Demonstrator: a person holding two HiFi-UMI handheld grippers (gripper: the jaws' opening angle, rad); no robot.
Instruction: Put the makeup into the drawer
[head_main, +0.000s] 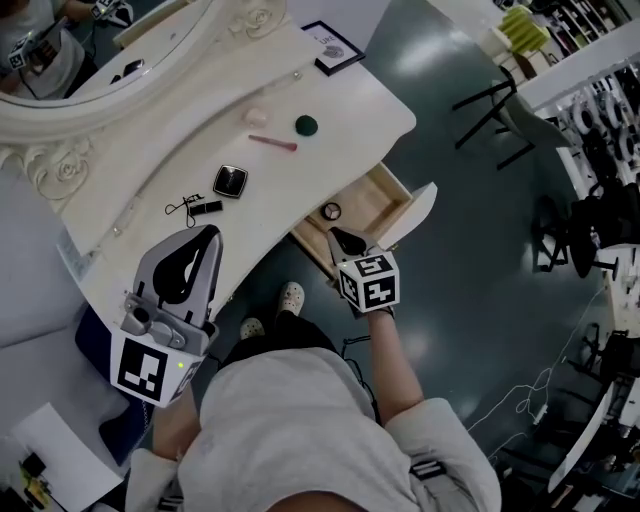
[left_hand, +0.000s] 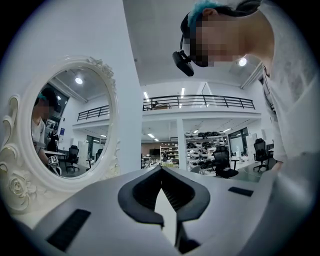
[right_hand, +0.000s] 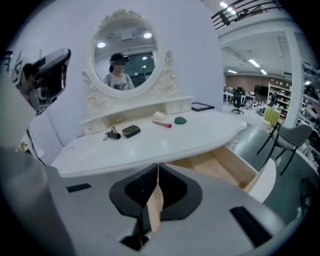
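Head view shows a white curved-front vanity table (head_main: 150, 160) with an ornate white oval mirror (head_main: 60, 120) at its back and a pale wooden drawer with a white front (head_main: 385, 200) pulled open under its right end. A small round dark-rimmed makeup compact (head_main: 331, 211) lies inside the drawer near its left wall. Still on the tabletop are a square black compact (head_main: 230, 181), a small black eyelash curler (head_main: 200, 208) just beside it, a slim pink stick (head_main: 272, 142), a pale pink round puff (head_main: 257, 117) and a dark green round pad (head_main: 306, 125), with a black picture frame (head_main: 333, 47) at the far right corner. The right gripper (head_main: 335, 235) hangs at the drawer's near edge, close to the round compact; its own view shows the jaws pressed together with nothing between them. The left gripper (head_main: 212, 232) hovers over the table's front edge, short of the eyelash curler, jaws likewise closed and empty at the tips.
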